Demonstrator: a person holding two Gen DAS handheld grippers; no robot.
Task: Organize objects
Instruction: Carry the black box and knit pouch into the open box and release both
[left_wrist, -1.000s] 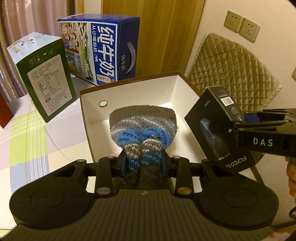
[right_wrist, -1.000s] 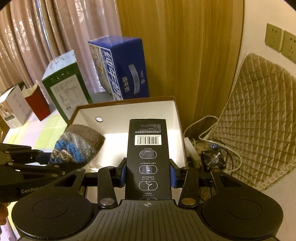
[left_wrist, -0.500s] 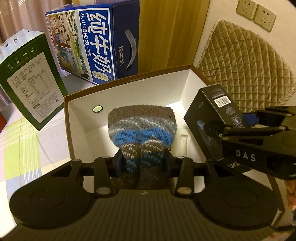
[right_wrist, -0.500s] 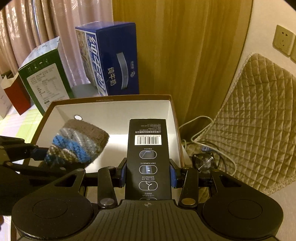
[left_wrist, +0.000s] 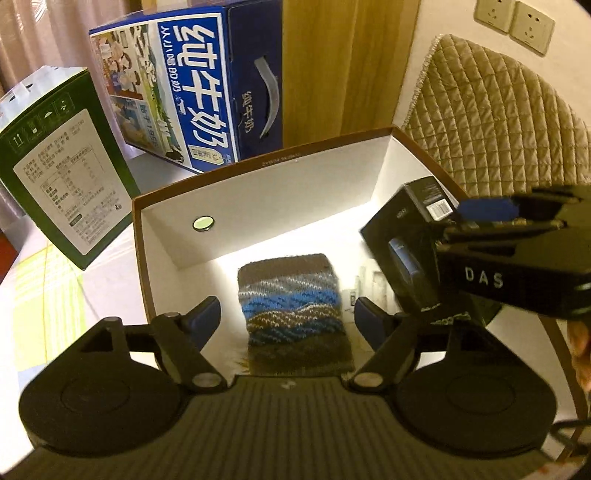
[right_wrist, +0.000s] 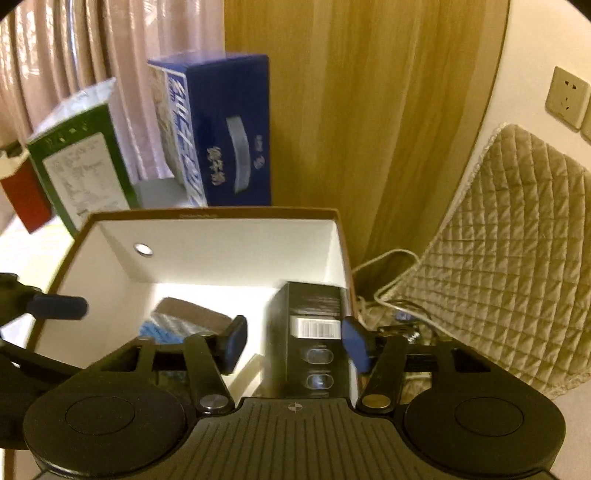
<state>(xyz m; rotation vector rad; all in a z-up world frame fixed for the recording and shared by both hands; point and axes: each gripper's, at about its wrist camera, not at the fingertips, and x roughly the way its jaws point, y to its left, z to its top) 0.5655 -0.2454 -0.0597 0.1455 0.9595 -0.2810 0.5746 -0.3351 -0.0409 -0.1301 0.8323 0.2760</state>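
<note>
Both of my claws hang over the open brown box (left_wrist: 258, 166) with their jaws spread, each having just been opening. Nearest me, my left claw (left_wrist: 288, 317) is released: its blue pads stand clear on either side of the striped knitted hat (left_wrist: 291, 306), which lies flat on the white floor of the box, touching neither pad. My right claw (right_wrist: 293, 341) is also let go; the black carton (right_wrist: 310, 332) with a barcode label sits between its pads without either pressing on it, leaning in the right end of the box against the side wall. From the left wrist view that carton (left_wrist: 402, 236) shows just right of the hat, partly hidden by the right claw's frame. Beyond the box, on the tabletop (left_wrist: 48, 295), stand a green carton (left_wrist: 62, 184) and a blue milk case (left_wrist: 192, 92), with curtains behind. Farther right, a quilted cushion (right_wrist: 517, 258) leans at the wall under sockets (right_wrist: 565, 98).
</note>
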